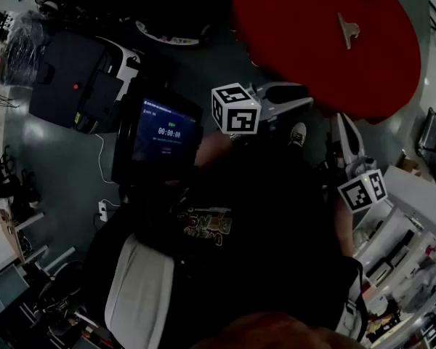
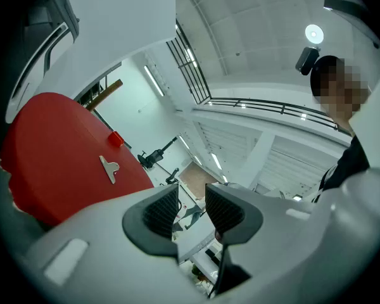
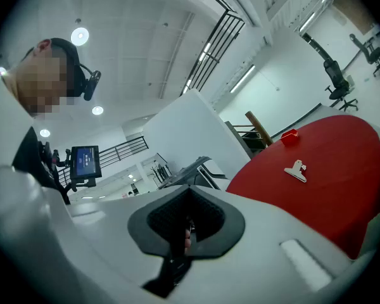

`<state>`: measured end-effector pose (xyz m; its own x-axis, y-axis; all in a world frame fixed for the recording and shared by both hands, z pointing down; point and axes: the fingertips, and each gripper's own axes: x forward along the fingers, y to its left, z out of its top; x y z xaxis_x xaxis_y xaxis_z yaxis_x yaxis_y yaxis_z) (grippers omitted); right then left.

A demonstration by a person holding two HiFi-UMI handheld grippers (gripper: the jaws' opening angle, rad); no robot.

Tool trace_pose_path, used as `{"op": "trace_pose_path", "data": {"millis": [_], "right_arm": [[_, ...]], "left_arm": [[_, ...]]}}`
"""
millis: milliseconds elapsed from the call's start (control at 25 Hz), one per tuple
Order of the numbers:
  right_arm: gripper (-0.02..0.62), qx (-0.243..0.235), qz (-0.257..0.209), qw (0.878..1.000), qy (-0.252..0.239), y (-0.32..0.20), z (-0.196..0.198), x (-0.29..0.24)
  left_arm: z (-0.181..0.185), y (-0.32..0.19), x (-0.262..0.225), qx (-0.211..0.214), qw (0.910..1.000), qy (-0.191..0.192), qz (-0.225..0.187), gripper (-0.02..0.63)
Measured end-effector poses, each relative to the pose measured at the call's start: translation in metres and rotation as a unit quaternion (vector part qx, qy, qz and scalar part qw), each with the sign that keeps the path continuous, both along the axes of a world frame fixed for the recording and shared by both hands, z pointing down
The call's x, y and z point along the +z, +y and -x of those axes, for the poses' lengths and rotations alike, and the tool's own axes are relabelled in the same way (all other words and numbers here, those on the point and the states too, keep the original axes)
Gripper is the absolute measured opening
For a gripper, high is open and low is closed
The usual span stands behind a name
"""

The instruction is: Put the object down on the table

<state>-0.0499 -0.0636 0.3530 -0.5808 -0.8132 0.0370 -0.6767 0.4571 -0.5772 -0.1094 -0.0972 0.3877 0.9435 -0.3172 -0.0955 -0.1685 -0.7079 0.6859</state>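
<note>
On red table, metal clip, lying flat

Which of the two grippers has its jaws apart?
The left gripper: a gap shows between its jaws, whereas the right gripper has its jaws pressed together.

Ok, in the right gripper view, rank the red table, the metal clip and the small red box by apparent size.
1. red table
2. metal clip
3. small red box, only slightly smaller; it sits farther off, so ranks 2 and 3 are unsure.

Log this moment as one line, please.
left gripper: open, empty | right gripper: shut, empty | clip: lying on red table, untouched
</note>
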Motion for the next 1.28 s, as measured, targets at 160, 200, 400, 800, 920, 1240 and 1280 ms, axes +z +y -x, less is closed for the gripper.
{"op": "trace_pose_path", "data": {"millis": [160, 200, 400, 800, 920, 1240, 1280], "right_arm": [[0.002, 0.004, -0.003, 1.000, 0.000, 0.001, 0.000, 0.001], [0.002, 0.005, -0.003, 1.000, 0.000, 0.002, -0.001, 0.002], [0.002, 0.006, -0.004, 1.000, 0.002, 0.003, -0.002, 0.000], [0.003, 0.000, -0.008, 1.000, -0.014, -0.001, 0.006, 0.005], [0.005, 0.010, -0.007, 1.000, -0.011, -0.002, -0.002, 0.005], [0.026, 0.043, 0.002, 0.999, -0.015, -0.004, -0.029, 0.011], [0.028, 0.050, 0.004, 0.999, -0.014, -0.005, -0.036, 0.013]], "left_arm": [[-0.001, 0.000, 0.001, 0.005, 1.0000, 0.001, -0.002, 0.144], [-0.002, 0.001, 0.001, 0.005, 1.0000, 0.001, -0.002, 0.144], [-0.004, 0.002, -0.001, 0.008, 1.0000, 0.000, -0.004, 0.143], [0.009, 0.001, 0.008, 0.003, 1.0000, -0.001, 0.005, 0.143], [0.002, 0.001, 0.005, 0.009, 1.0000, 0.002, -0.002, 0.144], [0.005, 0.003, 0.005, -0.002, 0.9999, -0.008, -0.007, 0.143], [0.003, 0.003, 0.006, -0.001, 0.9999, -0.010, -0.008, 0.143]]}}
